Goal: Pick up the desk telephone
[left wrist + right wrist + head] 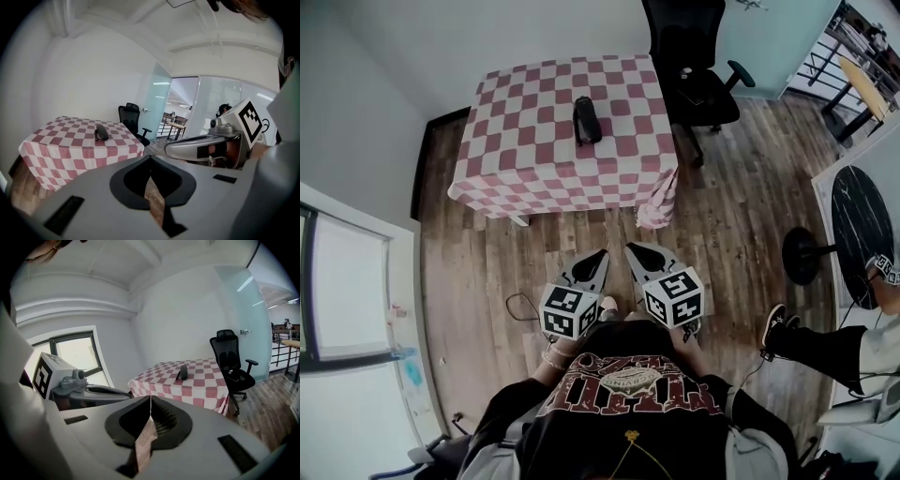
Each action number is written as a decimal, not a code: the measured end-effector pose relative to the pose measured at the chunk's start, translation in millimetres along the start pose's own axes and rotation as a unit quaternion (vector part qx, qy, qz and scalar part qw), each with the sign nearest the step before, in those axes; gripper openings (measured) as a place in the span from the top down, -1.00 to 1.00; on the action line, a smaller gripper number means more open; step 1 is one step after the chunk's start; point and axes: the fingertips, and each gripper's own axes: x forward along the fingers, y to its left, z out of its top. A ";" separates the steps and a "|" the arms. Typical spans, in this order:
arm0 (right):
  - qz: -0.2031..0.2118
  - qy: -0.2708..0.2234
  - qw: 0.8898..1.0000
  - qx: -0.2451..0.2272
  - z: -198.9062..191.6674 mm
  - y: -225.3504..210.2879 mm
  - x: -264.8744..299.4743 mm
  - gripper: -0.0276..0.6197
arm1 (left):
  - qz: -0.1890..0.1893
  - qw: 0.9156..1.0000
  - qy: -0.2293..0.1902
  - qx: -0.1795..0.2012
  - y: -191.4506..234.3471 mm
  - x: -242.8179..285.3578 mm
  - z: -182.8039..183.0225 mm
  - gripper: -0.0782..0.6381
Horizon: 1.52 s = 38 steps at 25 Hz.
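Observation:
A dark desk telephone (587,120) lies on a table under a red-and-white checked cloth (525,150), some way ahead of me over wooden floor. It shows small in the left gripper view (101,132) and in the right gripper view (183,371). My left gripper (602,254) and right gripper (631,248) are held side by side close to my body, both pointing toward the table. Each has its jaws shut with nothing between them. Neither is near the telephone.
A black office chair (694,66) stands at the table's far right corner. A round black table (862,234) and a seated person's leg and shoe (797,339) are at the right. A window (337,291) lies at the left. A cable (520,305) runs over the floor.

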 end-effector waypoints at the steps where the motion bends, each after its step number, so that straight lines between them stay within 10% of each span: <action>1: -0.002 0.000 1.000 0.002 0.2 -0.6 1.7 0.85 | 0.000 1.000 0.001 -0.001 1.9 0.0 0.1 0.78; 38: 0.070 0.026 0.997 -0.026 90.9 -104.1 94.6 0.85 | 0.053 0.998 -0.006 -0.033 75.9 120.5 89.0 0.78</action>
